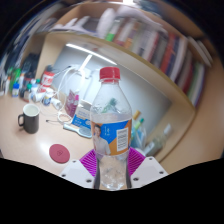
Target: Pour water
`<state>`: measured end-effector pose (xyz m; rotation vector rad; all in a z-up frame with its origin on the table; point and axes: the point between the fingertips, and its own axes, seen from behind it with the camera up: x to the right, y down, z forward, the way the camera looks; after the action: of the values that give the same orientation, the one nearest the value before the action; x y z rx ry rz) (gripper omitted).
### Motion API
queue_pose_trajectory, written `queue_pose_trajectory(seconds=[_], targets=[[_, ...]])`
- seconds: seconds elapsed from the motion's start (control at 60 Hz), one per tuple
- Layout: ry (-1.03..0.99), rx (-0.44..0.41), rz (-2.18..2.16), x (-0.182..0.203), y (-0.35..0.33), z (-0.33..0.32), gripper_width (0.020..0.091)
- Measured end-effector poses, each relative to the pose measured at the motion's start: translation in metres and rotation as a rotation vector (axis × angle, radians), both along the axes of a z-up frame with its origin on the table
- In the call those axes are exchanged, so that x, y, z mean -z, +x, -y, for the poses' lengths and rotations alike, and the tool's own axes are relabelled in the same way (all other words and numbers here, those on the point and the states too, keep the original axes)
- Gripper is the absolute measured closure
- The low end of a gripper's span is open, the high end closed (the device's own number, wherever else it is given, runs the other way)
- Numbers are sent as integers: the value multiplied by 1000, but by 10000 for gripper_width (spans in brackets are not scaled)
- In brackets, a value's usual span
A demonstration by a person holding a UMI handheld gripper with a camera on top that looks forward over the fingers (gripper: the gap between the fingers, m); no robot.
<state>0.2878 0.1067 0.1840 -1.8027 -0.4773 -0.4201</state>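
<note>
The fingers [110, 166] are clamped on the bottle [110, 128], upright; a mug [30, 119] stands at ten o'clock.

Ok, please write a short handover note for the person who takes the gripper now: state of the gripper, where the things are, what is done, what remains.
Gripper: shut on the water bottle; both purple pads press on its lower part.
Bottle: clear plastic, upright, lifted in front of the camera above the table. Its red cap is on.
Dark mug: stands on the table, beyond the fingers and to the left of the bottle. A round red coaster lies nearer, with nothing on it.
Done: bottle grasped.
Left: the pour has not started. The cap probably has to come off first; the mug looks like the likely target.
</note>
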Motion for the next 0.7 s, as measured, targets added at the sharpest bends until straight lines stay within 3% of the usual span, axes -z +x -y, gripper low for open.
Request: queue_pose_trajectory(seconds=[0.167, 0.433, 0.7], targets=[[15, -188, 580, -14, -89, -62, 749], [104, -427, 1428, 5, -193, -124, 746], [152, -485, 1723, -7, -225, -134, 748]])
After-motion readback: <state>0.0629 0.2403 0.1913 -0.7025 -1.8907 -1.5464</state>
